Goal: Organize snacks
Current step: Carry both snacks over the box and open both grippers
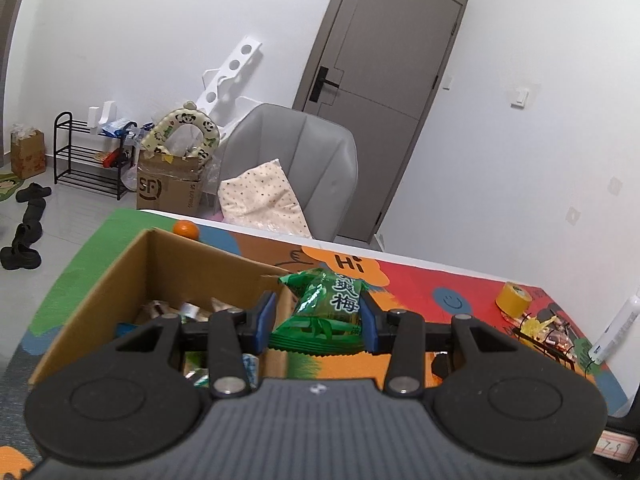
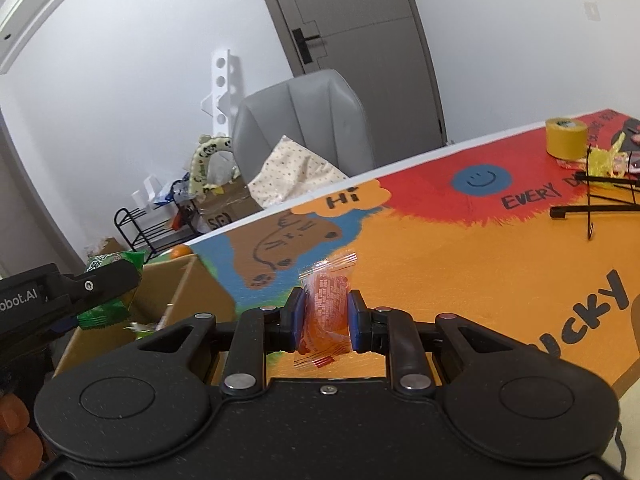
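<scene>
Both grippers pinch packets: left gripper (image 1: 318,316) green packet (image 1: 326,312), right gripper (image 2: 323,318) half-hidden orange packet (image 2: 325,312).

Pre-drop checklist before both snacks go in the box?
1. Left tongs shut on green plum snack bag: ok.
2. Right tongs shut on orange snack packet: ok.
3. Cardboard box open on top: ok.
4. Green bag above the box opening: cannot tell from the left wrist view; the right wrist view puts it over the box's near edge.
5. Orange packet over the box: not ok, it is over the table mat, box to its left.
6. Room left inside the box: cannot tell, snacks already inside.
</scene>
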### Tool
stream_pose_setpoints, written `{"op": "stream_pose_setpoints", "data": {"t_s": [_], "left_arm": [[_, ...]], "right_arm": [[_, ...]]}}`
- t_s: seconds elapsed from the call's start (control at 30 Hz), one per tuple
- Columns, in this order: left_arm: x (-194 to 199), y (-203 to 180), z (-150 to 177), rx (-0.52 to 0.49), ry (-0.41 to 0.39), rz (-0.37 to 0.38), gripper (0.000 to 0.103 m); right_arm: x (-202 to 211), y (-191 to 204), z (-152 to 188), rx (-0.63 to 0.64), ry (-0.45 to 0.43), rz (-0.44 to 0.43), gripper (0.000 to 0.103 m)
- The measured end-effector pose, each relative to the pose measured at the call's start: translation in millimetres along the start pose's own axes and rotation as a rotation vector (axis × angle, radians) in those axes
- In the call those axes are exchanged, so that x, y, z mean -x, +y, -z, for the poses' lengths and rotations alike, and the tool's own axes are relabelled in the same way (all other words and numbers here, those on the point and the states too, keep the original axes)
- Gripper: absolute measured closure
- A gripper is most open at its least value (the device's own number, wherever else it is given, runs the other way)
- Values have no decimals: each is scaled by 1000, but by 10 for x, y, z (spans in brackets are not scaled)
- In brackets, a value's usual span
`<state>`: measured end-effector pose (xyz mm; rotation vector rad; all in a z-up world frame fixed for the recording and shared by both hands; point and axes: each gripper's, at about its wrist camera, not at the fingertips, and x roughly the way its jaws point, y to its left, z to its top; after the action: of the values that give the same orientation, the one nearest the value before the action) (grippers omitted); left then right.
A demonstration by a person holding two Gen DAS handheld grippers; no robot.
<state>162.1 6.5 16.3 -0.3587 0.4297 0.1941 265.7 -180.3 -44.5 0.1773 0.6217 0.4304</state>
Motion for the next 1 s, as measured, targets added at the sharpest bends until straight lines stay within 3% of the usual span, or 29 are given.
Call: {"op": "stream_pose_setpoints", "data": {"t_s": [0.43, 1.0], "left_arm": [[326, 431, -58, 15, -13, -15, 60], [285, 1003, -28, 82, 28, -51, 60]], "right_arm": [[136, 410, 96, 25, -18, -29, 82], [56, 956, 167, 93, 26, -102, 82]]}}
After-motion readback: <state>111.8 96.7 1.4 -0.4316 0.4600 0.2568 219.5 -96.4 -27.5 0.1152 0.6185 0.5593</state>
